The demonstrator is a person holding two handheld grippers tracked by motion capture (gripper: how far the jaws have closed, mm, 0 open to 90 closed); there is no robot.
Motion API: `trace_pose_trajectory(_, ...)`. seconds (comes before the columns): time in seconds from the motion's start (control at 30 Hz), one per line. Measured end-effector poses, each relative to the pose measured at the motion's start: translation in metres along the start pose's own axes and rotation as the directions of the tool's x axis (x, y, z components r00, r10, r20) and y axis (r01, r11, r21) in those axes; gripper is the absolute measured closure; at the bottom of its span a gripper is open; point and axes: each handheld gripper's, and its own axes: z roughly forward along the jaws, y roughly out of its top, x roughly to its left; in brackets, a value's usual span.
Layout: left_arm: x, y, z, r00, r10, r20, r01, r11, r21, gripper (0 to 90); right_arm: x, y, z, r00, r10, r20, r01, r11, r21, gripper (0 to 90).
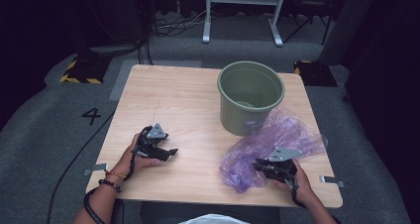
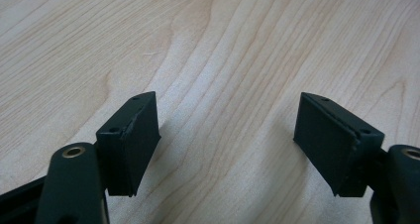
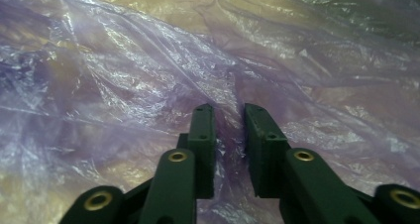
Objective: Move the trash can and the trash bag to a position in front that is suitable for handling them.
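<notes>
A crumpled, see-through purple plastic bag [image 1: 277, 135] lies on the wooden table [image 1: 178, 100] at the front right, its far side against a green bucket [image 1: 250, 97]. My right gripper [image 1: 257, 164] rests on the near part of the bag. In the right gripper view the bag [image 3: 124, 75] spreads wide and my right gripper [image 3: 229, 130] has its jaws drawn close, with a fold of the film pinched in the narrow gap. My left gripper [image 1: 171, 152] lies at the front left, pointing right. In the left gripper view my left gripper [image 2: 228, 135] stands open over bare wood.
The bucket stands upright and open at the back right of the table. Beyond the table, on the grey carpet, are cables, a white frame's legs [image 1: 242, 16] and a yellow-and-black striped base [image 1: 81, 70]. A floor mark "4" [image 1: 91, 116] lies to the left.
</notes>
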Motion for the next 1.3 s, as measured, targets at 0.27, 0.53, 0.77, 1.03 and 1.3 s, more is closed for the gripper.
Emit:
trace_pose_trajectory(0.27, 0.000, 0.000, 0.000, 1.0000, 0.000, 0.001, 0.000, 1.0000, 0.000, 25.4, -0.011, 0.000, 0.003, 0.9976, 0.042, 0.055, -0.039, 0.9982, -0.045, 88.2)
trace_pose_trajectory(0.53, 0.000, 0.000, 0.000, 1.0000, 0.000, 0.000, 0.000, 1.0000, 0.000, 25.4, -0.019, -0.004, -0.010, 0.9932, 0.080, 0.084, -0.071, 0.9919, -0.105, 88.8)
trace_pose_trajectory(0.77, 0.000, 0.000, 0.000, 1.0000, 0.000, 0.000, 0.000, 1.0000, 0.000, 25.4, -0.025, -0.004, -0.025, 0.9859, 0.104, 0.131, -0.082, 0.9837, -0.160, 88.7)
trace_pose_trajectory(1.03, 0.000, 0.000, 0.000, 1.0000, 0.000, 0.000, 0.000, 1.0000, 0.000, 25.4, -0.031, -0.003, -0.031, 0.9821, 0.122, 0.144, -0.094, 0.9775, -0.189, 88.8)
trace_pose_trajectory(1.3, 0.000, 0.000, 0.000, 1.0000, 0.000, 0.000, 0.000, 1.0000, 0.000, 25.4, -0.035, 0.000, -0.041, 0.9762, 0.134, 0.171, -0.093, 0.9690, -0.229, 88.9)
